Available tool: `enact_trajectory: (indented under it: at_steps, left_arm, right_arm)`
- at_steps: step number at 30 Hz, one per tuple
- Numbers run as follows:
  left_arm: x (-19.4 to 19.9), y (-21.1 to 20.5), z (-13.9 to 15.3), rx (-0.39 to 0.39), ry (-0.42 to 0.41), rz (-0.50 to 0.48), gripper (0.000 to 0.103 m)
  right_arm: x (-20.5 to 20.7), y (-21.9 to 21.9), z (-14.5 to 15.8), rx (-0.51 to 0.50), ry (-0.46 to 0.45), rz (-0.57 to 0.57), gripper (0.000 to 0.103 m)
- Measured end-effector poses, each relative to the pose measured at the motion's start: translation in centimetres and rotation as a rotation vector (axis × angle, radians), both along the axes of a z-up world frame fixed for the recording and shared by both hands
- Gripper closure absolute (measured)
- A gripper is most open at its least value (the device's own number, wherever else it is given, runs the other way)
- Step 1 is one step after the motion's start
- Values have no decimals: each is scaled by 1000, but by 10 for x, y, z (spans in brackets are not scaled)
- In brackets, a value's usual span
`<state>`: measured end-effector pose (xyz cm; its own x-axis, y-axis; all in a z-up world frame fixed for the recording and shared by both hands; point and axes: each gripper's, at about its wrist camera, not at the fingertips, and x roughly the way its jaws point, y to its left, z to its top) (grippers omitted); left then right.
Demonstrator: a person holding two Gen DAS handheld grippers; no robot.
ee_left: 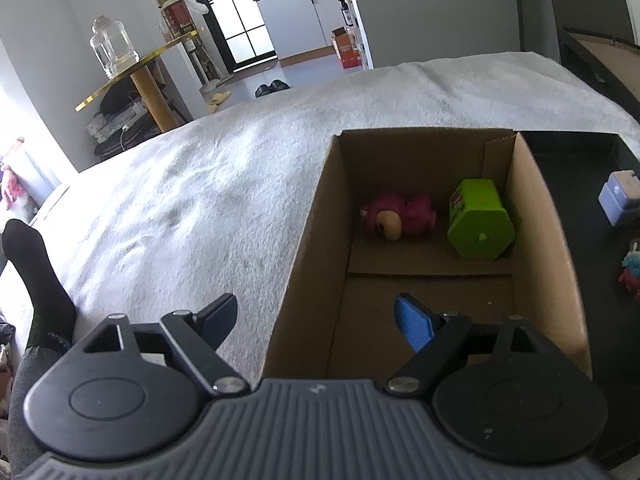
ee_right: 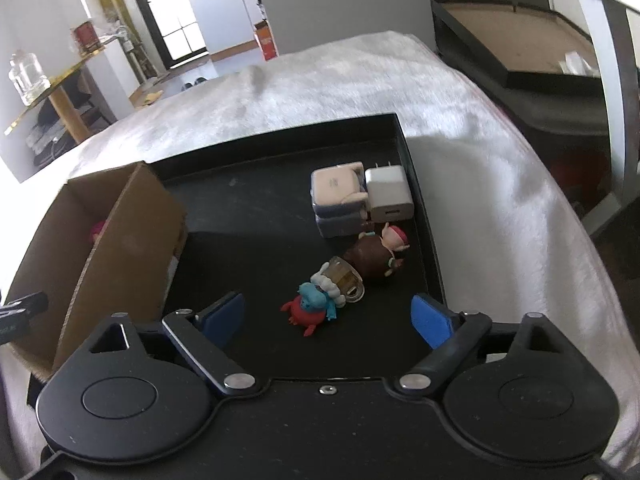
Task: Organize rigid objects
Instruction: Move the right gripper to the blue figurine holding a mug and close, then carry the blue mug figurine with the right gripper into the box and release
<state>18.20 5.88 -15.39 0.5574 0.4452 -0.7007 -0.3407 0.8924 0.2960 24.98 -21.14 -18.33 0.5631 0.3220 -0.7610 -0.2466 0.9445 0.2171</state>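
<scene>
A cardboard box stands on a white blanket; it holds a pink figurine and a green hexagonal container. My left gripper is open and empty over the box's near left wall. In the right wrist view a black tray holds a red and blue crab toy, a beer mug toy, a brown figurine, a white charger and a white-blue case. My right gripper is open and empty, just above the crab toy.
The box sits at the tray's left edge. The white blanket covers the surface around them. A gold shelf with a glass jar stands far left. A dark bed frame is at the far right.
</scene>
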Motion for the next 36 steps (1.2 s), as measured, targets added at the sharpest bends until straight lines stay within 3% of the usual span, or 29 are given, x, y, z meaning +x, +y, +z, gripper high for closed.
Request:
enact_trajectory:
  at_steps: [23,26,28,29,36]
  left_arm:
    - [5,6,-9,-11,5,22,18]
    - [4,8,-8,-12,3,27,18]
    - [4,9,-8,-14,2,32,18]
    - [4,9,-8,-16,2,35,18]
    - [3,8,-10,-21,10,27,18]
  right_arm:
    - [37,32,-33,-86,24,-93,24]
    - [35,36,-39,-154,39,-69,31]
    - [30,35,-38,-169,24,-53,42]
    - [27,32,-37,-166,19,-50,54]
    - [16,20,-30,-152,36,-49,54]
